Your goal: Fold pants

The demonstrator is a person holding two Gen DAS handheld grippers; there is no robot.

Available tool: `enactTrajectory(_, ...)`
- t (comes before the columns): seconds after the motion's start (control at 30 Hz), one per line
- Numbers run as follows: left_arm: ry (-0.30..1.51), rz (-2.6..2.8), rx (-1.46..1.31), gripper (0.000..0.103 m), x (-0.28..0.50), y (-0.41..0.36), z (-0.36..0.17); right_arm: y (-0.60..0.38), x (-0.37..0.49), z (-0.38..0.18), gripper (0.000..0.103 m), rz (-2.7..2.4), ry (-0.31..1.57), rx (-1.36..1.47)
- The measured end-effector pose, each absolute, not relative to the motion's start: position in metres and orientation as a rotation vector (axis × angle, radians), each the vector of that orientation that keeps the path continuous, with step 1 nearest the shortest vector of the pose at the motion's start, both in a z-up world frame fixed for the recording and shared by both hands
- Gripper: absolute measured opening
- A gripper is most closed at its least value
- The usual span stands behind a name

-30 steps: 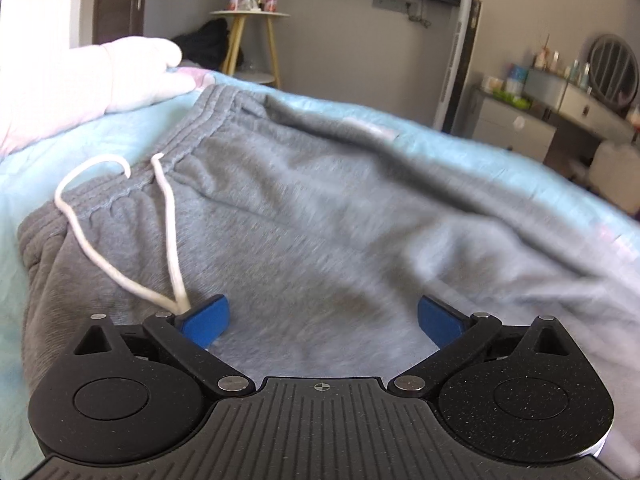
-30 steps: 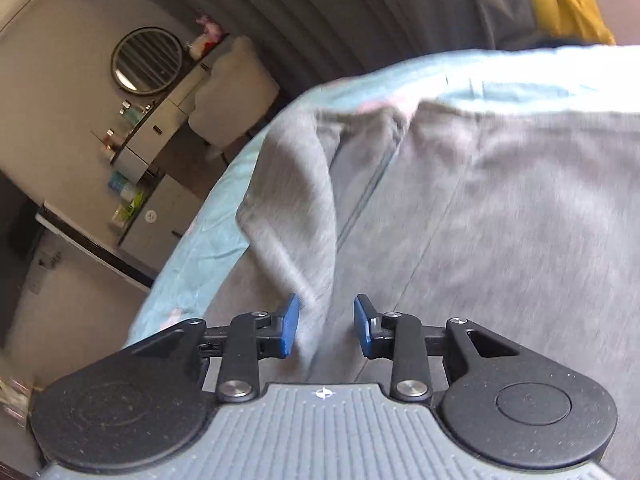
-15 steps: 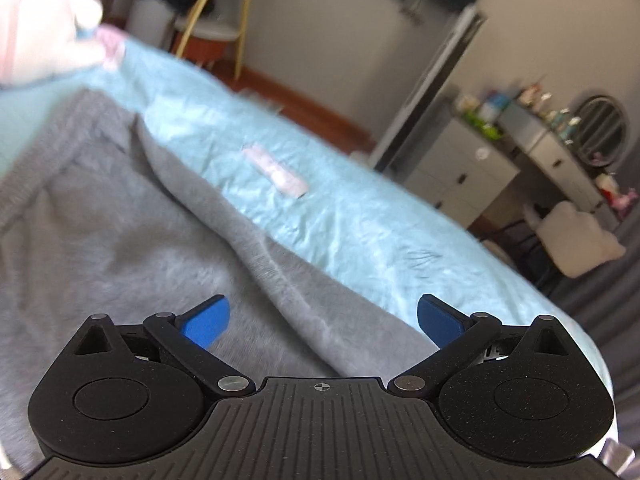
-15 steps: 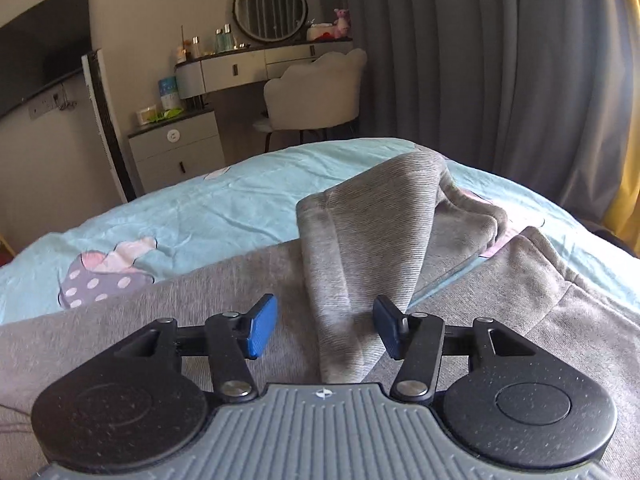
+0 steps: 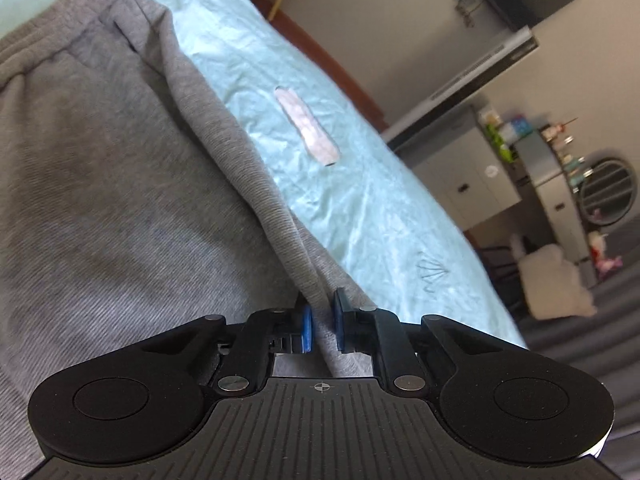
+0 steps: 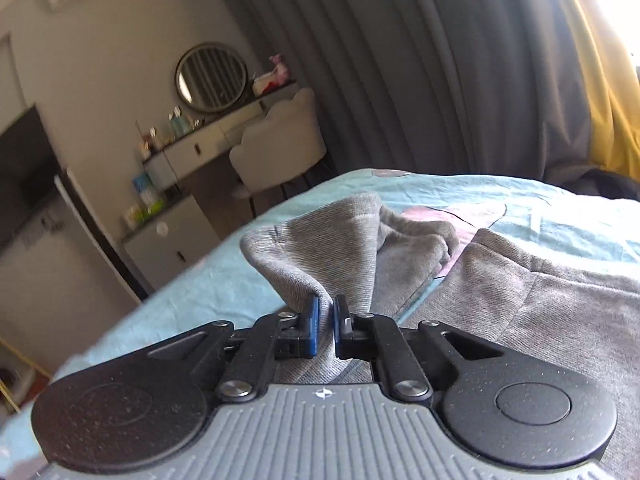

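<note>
Left wrist: left gripper [image 5: 320,326] closing, pads pinching the raised side edge of the grey pants [image 5: 104,184], which lie spread on the light blue bedsheet [image 5: 320,152]. Waistband end toward top left. Thin bite only; could slip out on lifting, or catch one layer and leave the under layer behind.

Right wrist: right gripper [image 6: 325,326] clenched on a bunched leg end of the pants [image 6: 320,248], cuff standing up above the pads. Other leg flat at right. Uneven lift between hands could twist the fold; bunching near cuff likely to crease.
</note>
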State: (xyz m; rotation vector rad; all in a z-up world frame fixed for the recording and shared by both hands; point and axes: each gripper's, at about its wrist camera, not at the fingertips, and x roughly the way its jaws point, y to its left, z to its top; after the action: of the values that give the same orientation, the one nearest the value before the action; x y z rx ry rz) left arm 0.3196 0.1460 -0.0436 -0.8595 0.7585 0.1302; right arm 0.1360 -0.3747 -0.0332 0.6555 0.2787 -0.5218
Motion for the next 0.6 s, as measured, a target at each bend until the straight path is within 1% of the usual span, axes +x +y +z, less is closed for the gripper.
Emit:
enactTrajectory(0.1,0.736,0.103,-0.895,0.012,0.303,0.149,-0.034,-0.392,0.118,-0.034,0.007,-0.468,0.206,0.826)
enactTrajectory(0.13,0.712,0.097,-0.898,0.009,0.295,0.150,-0.029,-0.396,0.112,-0.034,0.006,-0.460,0.183,0.861)
enactTrajectory(0.17,0.679,0.093,-0.887,0.003,0.287,0.151,-0.022,-0.399,0.107,-0.033,0.002,-0.467,0.163,0.873)
enactTrajectory(0.27,0.594,0.069,-0.845,0.001,0.256,0.151,0.002,-0.403,0.097,-0.033,0.002,-0.446,0.137,0.901)
enactTrajectory(0.43,0.596,0.052,-0.786,0.001,0.220,0.152,0.020,-0.399,0.089,-0.030,0.002,-0.463,0.161,0.919)
enactTrajectory(0.5,0.633,0.069,-0.778,0.009,0.221,0.154,0.020,-0.398,0.086,-0.032,0.002,-0.481,0.190,0.950)
enactTrajectory(0.53,0.641,0.067,-0.802,0.029,0.224,0.157,0.018,-0.397,0.086,-0.034,0.002,-0.496,0.203,0.956)
enactTrajectory(0.57,0.645,0.058,-0.841,0.059,0.228,0.160,0.014,-0.396,0.087,-0.037,0.003,-0.508,0.220,0.955)
enactTrajectory(0.6,0.644,0.055,-0.883,0.068,0.233,0.162,0.009,-0.396,0.089,-0.041,0.005,-0.520,0.248,0.952)
